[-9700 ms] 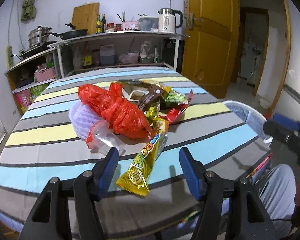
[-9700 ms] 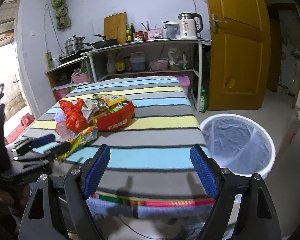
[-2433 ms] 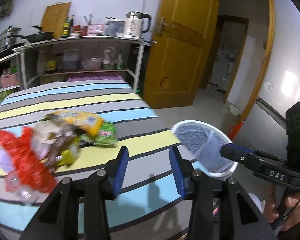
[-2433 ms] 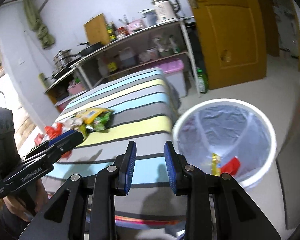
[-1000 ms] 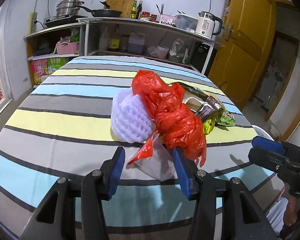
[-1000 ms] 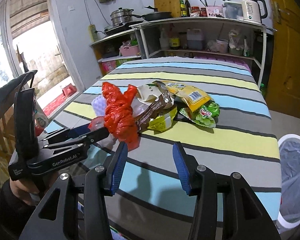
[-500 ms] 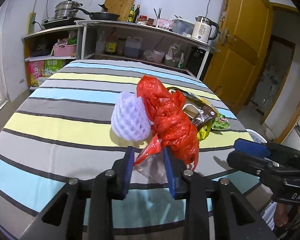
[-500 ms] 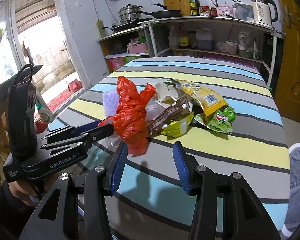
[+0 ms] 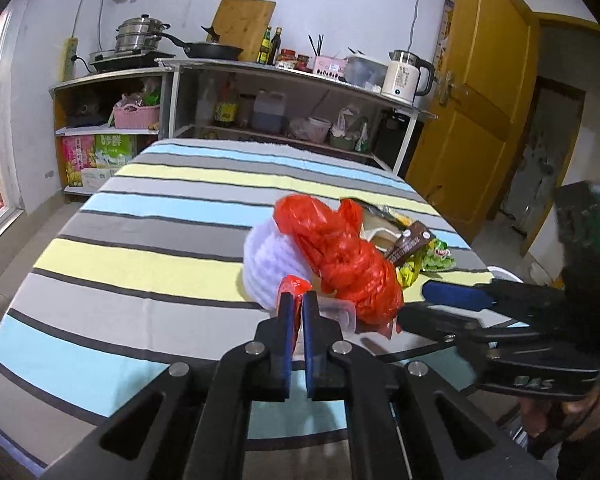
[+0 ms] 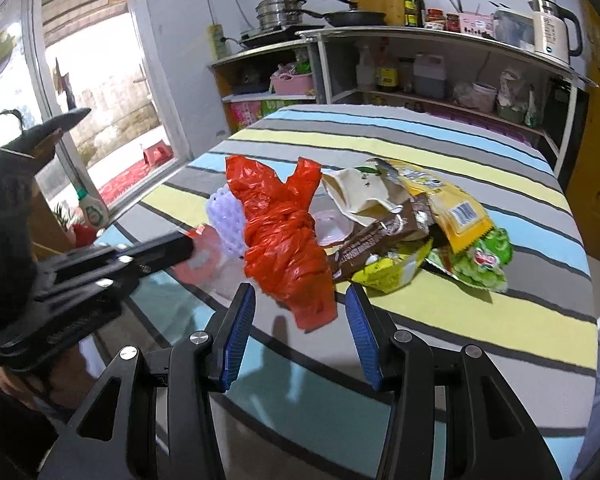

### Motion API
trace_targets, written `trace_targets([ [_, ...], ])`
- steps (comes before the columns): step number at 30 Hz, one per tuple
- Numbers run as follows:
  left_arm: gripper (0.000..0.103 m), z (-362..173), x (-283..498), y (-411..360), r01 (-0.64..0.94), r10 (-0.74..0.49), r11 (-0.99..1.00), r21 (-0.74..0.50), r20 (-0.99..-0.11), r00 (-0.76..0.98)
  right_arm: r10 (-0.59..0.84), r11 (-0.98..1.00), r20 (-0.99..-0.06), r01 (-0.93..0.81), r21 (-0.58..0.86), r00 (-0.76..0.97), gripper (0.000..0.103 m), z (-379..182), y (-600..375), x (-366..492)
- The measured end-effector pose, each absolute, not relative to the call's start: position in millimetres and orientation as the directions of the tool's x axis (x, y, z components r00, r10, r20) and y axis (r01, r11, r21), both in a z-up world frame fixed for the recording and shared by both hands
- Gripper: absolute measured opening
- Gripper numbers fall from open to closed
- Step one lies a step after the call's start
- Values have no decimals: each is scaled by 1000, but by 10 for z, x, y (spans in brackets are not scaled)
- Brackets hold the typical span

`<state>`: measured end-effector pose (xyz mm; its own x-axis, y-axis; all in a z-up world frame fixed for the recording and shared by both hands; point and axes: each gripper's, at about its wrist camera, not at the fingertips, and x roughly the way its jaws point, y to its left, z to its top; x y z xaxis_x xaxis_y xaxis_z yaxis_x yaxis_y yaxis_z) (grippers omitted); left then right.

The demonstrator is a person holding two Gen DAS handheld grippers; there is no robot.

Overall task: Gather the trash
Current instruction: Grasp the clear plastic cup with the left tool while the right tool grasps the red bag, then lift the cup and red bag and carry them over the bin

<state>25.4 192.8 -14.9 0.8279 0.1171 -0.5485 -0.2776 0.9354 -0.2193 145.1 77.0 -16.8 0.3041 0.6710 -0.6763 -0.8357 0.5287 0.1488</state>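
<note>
Left of the red plastic bag (image 10: 284,236), the left gripper (image 9: 295,300) was fully closed on a clear wrapper with a red edge (image 9: 294,285) – just beside the white foam net (image 9: 265,264). The right gripper (image 10: 300,312) stood half open and empty, the bag's near tip between its blue pads (image 10: 240,328). Right of the bag lay snack wrappers (image 10: 440,232).

This is my home kitchen. Ahead of my tool, past the striped tablecloth (image 9: 148,216), open shelves (image 9: 284,92) line the wall, carrying a steamer pot (image 9: 138,36), a frying pan (image 9: 210,50), a cutting board (image 9: 242,24), sauce bottles (image 9: 270,46) and an electric kettle (image 9: 406,76). Off to my right stands a yellow wooden door (image 9: 472,120); to my left, a window (image 10: 96,80) lets daylight in.
</note>
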Motion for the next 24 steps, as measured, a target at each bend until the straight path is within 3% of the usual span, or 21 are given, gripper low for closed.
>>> trace_targets([
  [11,5,-187,164,2030,-292,124,928,-231,-547,828,635,501,-724,-856,124,268,48,-355,1012,1540],
  [13,5,-196,163,2031,-291,123,928,-230,-550,826,637,507,-722,-852,129,270,37,-351,989,1543],
  [24,5,-145,180,1933,-274,111,936,-221,-552,826,671,541,-666,-829,140,325,33,-151,681,1443],
])
